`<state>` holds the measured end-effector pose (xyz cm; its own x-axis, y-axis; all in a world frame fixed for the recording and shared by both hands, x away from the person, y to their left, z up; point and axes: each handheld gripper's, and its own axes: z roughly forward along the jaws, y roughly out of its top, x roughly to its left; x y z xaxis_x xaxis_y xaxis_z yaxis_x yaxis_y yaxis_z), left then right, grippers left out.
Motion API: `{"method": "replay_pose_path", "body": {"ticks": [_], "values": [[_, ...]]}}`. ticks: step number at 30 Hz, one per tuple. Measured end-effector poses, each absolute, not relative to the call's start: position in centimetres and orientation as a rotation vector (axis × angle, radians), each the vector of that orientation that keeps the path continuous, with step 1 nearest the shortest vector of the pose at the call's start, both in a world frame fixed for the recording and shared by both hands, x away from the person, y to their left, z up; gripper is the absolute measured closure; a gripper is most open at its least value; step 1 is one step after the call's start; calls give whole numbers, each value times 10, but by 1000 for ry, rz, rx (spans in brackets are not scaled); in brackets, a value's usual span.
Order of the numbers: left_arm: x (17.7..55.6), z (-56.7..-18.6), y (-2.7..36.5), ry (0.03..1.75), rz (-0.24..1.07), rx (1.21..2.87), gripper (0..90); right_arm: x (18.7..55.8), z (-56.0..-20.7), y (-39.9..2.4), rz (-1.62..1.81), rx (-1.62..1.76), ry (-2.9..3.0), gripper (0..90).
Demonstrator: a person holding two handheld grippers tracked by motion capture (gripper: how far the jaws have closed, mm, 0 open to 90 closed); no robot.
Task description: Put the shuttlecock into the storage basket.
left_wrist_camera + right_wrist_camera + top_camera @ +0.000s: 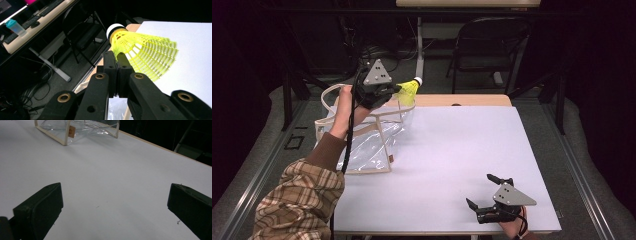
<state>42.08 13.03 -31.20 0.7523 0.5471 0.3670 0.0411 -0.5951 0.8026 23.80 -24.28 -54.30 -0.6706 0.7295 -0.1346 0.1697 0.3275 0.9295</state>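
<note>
Yellow shuttlecock (145, 53) in left claw (117, 57)

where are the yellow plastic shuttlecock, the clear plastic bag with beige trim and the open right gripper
yellow plastic shuttlecock (147, 53), left gripper view, on its mesh skirt
clear plastic bag with beige trim (369, 145), high view, on its transparent side panel
right gripper (482, 192), high view, midway between its two open fingertips

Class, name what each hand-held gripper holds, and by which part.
Left hand-held gripper pinches the yellow plastic shuttlecock by its skirt's edge; right hand-held gripper holds nothing.
</note>
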Motion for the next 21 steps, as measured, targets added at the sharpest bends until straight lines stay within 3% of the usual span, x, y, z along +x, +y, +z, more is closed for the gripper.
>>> {"method": "replay_pose_path", "body": {"ticks": [21], "values": [[426,-313,160,530,803,2083,892,238,-543,-243,1340,788,2054,0]]}}
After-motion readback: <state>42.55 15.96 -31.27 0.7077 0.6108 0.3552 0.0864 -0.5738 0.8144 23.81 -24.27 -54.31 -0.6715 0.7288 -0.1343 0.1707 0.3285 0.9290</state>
